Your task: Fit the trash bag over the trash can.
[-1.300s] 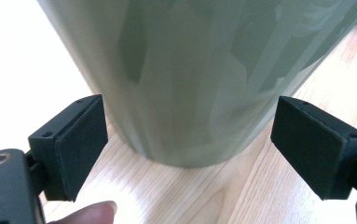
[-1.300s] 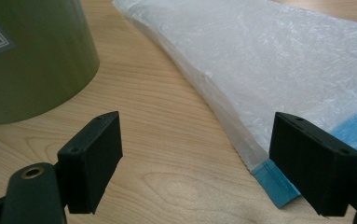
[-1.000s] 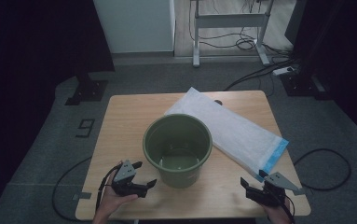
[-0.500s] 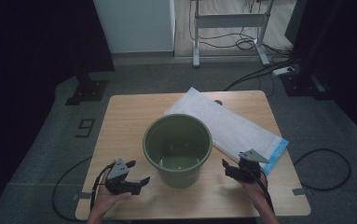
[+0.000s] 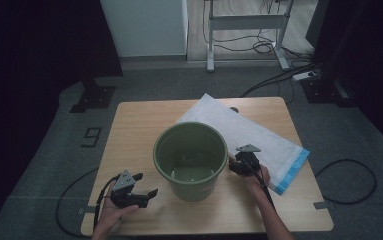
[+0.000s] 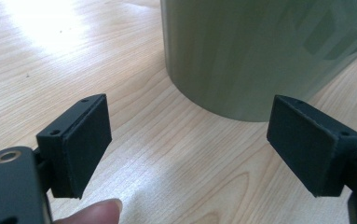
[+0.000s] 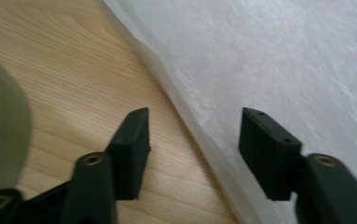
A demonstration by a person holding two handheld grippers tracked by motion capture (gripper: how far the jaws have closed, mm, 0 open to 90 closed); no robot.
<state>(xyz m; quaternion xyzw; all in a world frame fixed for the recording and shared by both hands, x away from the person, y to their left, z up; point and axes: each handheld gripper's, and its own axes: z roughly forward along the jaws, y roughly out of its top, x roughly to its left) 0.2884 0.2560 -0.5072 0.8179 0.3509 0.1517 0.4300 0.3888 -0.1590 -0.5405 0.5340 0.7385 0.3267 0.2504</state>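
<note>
Black and wide apart, the jaws of the left gripper have slid only a little toward the bucket over the last second and hold nothing; in the left gripper view they frame bare wood with the green wall just ahead. The right gripper has travelled much more: from the table's near right corner it has come up and inward, and now sits between the bucket and the near edge of the bag, its jaws parted and empty. In the right gripper view they straddle the bag's edge without touching it.

Counted, there are two grippers, one round olive-green plastic bucket, one flat white plastic bag with a blue strip at its near right end, and one light wooden table.

The bucket stands upright and empty at the middle of the table; its rim hides part of the bag's left side behind it. The bag lies slantwise from the far middle to the right edge.

Around the table, a grey floor carries black cables, and a metal stand's legs rise beyond.
</note>
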